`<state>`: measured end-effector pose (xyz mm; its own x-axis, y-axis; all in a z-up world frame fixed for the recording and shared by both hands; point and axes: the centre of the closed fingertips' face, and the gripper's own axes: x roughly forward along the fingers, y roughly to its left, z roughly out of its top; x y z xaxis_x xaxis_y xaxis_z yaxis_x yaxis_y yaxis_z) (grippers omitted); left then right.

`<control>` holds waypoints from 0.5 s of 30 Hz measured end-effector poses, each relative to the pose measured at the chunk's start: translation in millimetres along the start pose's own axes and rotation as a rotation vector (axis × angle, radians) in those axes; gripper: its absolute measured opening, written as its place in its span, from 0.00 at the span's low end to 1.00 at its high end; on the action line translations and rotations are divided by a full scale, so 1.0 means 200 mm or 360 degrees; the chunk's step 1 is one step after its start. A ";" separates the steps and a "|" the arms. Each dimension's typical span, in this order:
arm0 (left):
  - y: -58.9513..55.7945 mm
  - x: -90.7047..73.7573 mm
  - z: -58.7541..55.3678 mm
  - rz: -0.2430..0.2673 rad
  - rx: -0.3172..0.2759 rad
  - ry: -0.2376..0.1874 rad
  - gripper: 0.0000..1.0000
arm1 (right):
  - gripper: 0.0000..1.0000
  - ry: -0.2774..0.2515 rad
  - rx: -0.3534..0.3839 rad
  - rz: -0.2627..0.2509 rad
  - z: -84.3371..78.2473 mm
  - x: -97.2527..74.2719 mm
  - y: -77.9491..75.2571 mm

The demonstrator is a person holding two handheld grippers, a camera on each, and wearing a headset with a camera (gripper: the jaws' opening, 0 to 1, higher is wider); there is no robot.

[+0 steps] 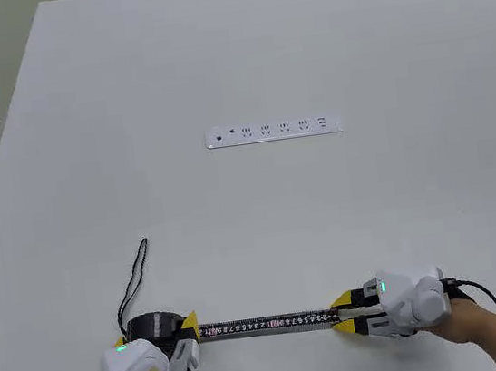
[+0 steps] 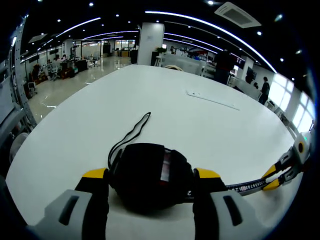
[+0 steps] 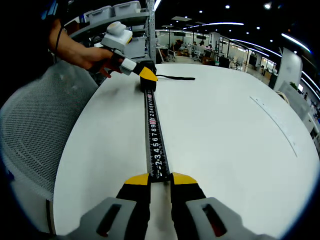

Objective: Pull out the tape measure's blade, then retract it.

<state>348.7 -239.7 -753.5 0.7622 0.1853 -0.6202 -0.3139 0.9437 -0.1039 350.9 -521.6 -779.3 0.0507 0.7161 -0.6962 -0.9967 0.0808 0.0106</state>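
Tape measure (image 1: 155, 326) sits at the near edge of the bench (image 1: 280, 218), its black case clamped between the jaws of my left tool (image 2: 151, 174). Its blade (image 3: 154, 135) lies drawn out flat to my right tool (image 3: 160, 179), whose jaws pinch the blade's end. A strap (image 1: 134, 278) trails from the case; a power strip (image 1: 273, 131) lies well beyond.

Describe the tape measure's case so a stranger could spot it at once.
On the large white table, skip the flat white power strip mid-table and look to the near edge. There the round black tape measure case sits clamped in the left gripper. Unlike anything nearby, it trails a thin black wrist loop and feeds out a numbered black blade.
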 end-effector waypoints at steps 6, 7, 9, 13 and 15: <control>0.00 0.00 -0.01 0.0001 0.0041 0.0023 0.66 | 0.13 0.0007 -0.0003 -0.0001 0.00 0.00 0.00; 0.00 0.00 -0.01 0.0004 0.0058 0.0022 0.66 | 0.13 0.0008 -0.0003 -0.0003 0.00 0.00 0.00; 0.00 0.00 -0.02 0.0007 0.0064 0.0022 0.65 | 0.13 0.0008 -0.0004 -0.0002 0.00 0.00 0.00; 0.00 0.01 -0.02 0.0016 0.0070 0.0031 0.65 | 0.13 0.0007 -0.0006 -0.0002 0.00 0.00 0.00; 0.01 0.01 -0.02 0.0024 0.0073 0.0042 0.65 | 0.13 0.0006 -0.0005 -0.0005 0.00 0.00 0.00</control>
<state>347.3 -239.4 -758.1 0.7424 0.1929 -0.6416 -0.2987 0.9525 -0.0592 350.8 -521.5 -779.2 0.0536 0.7132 -0.6989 -0.9967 0.0807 0.0060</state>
